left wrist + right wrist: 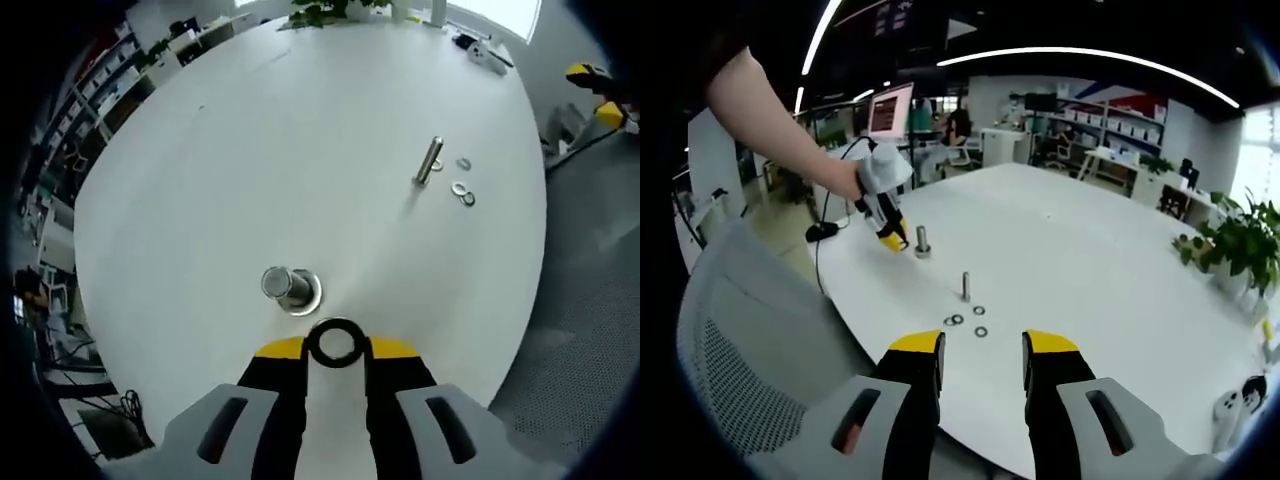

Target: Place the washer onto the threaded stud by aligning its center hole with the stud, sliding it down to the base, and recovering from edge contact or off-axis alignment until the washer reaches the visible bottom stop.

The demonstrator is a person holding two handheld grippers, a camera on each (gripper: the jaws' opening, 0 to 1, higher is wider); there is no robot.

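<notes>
In the left gripper view, my left claw [336,345] is clamped on the washer [336,343], held just short of the threaded stud [288,287] standing on the white table [250,150]; a second bolt [430,160] and spare washers [463,192] lie well apart. In the right gripper view, my right claw [981,360] hangs with its jaws apart, holding nothing, near the table edge. I judge the step as approach: next, centre the hole over the stud and lower.
</notes>
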